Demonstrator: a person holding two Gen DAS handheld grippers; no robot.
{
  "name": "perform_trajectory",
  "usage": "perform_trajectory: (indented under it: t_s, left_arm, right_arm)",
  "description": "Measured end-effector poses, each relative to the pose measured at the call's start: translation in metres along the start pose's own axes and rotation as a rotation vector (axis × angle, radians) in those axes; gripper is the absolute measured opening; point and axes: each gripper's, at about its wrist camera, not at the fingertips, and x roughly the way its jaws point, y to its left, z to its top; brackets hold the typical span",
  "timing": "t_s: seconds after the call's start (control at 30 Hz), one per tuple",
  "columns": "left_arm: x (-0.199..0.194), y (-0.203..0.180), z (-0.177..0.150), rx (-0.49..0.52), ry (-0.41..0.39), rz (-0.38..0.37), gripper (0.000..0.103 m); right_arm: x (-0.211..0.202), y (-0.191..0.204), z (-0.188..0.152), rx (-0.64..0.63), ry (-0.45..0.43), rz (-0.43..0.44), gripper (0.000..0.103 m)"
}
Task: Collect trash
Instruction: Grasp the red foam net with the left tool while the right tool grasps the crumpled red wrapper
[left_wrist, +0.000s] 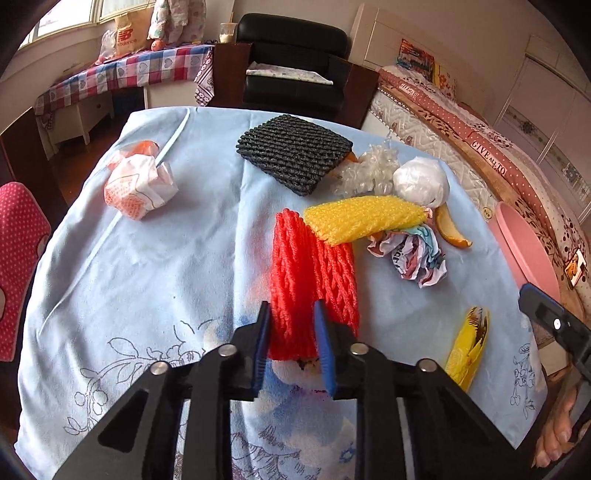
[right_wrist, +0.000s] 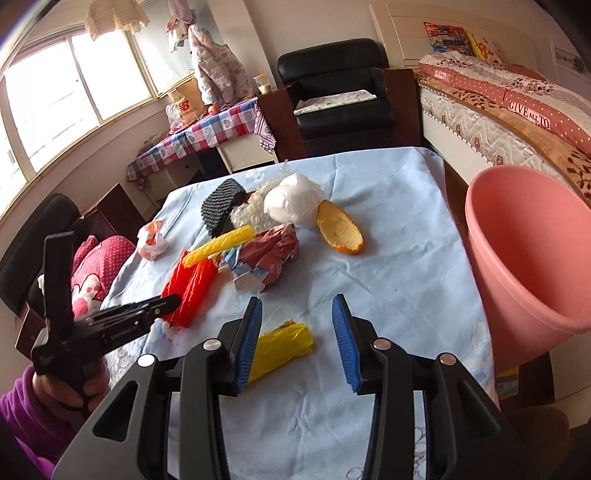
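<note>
Nearest: left gripper (left_wrist: 291, 332), blue ribbed pads pinched on the near end of the red foam net (left_wrist: 312, 273), a soft ridged sleeve lying flat on the cloth. Right gripper (right_wrist: 297, 339), jaws partly apart and holding nothing, poised above a crumpled yellow wrapper (right_wrist: 282, 347), thin and glossy.

Mid-table: yellow foam net (left_wrist: 364, 218), overlapping the red one's far end; crumpled printed paper (left_wrist: 410, 258); curved orange peel (left_wrist: 448, 229).

Further: white plastic ball (left_wrist: 421, 182), clear crinkled plastic (left_wrist: 365, 170), black foam net (left_wrist: 295, 155), a flat woven-looking square; an orange-printed paper wad (left_wrist: 138, 190) lies apart at left.

Surface: creased pale blue tablecloth (left_wrist: 147, 288) with a line-drawn flower print. Pink plastic bin (right_wrist: 528, 251) at the right edge.

Room: black armchair (right_wrist: 340, 92), bed (right_wrist: 517, 107), checked side table (right_wrist: 207, 136), window (right_wrist: 55, 96).
</note>
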Motion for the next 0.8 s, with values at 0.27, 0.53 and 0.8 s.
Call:
perform_trajectory:
  t_s: [0.27, 0.53, 0.8]
  left_arm:
    - [-0.018, 0.015, -0.003, -0.023, -0.038, -0.039, 0.008]
    - [-0.033, 0.034, -0.012, -0.056, -0.058, -0.082, 0.008]
    - [-0.042, 0.044, -0.018, -0.074, -0.066, -0.105, 0.008]
  right_arm:
    - [0.019, 0.019, 0.016, -0.037, 0.033, 0.053, 0.040]
    - [0.054, 0.045, 0.024, -0.054, 0.091, 0.056, 0.051]
    - [0.079, 0.054, 0.024, -0.060, 0.123, -0.033, 0.051]
